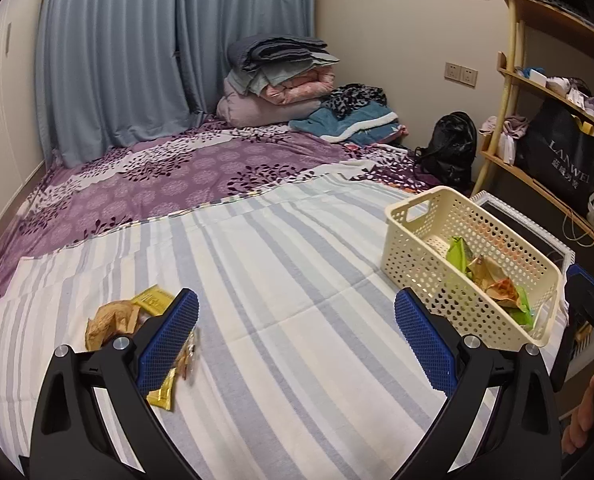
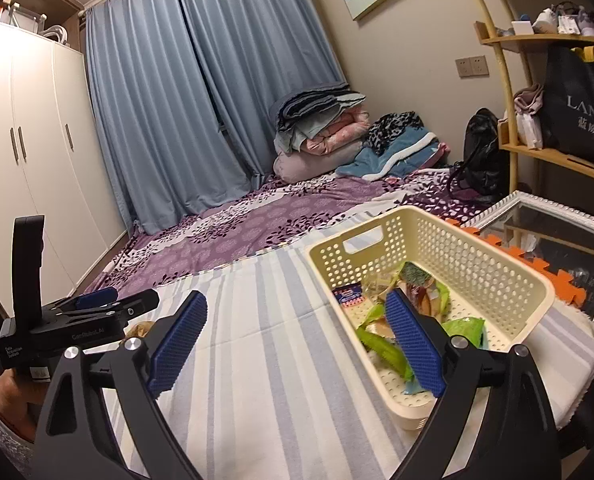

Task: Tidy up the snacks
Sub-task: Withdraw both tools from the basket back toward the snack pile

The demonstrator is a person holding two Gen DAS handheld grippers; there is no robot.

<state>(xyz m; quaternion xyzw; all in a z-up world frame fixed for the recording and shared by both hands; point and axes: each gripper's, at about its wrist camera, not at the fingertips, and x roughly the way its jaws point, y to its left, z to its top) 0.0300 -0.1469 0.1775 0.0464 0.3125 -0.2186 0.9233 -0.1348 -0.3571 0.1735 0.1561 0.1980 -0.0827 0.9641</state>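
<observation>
A few loose snacks (image 1: pixel 137 320) — a crumpled tan wrapper and gold packets — are left on the near left of the striped sheet (image 1: pixel 289 280), well apart from the cream basket (image 1: pixel 413 240) on the right, where green and tan packets (image 2: pixel 465 326) are already gathered. The step in hand is judged to be the pickup of one of the remaining packets by the left gripper (image 1: pixel 297 328).

For this to be done well, a single packet should be singled out, the jaws lowered so that it lies between the pads rather than under one finger, and the closing made across a flat edge so the thin wrapper is not crushed or dragged over the cloth. The soft bedding may give way beneath, so a shallow approach is advised.

The left gripper is seen spread wide and holds nothing; its left finger lies in front of the gold packets, though contact cannot be told. The right gripper (image 2: pixel 301 344) is likewise spread wide and empty — its right finger is seen over the basket's contents, its left finger over the sheet; whether it touches a packet cannot be told.
</observation>
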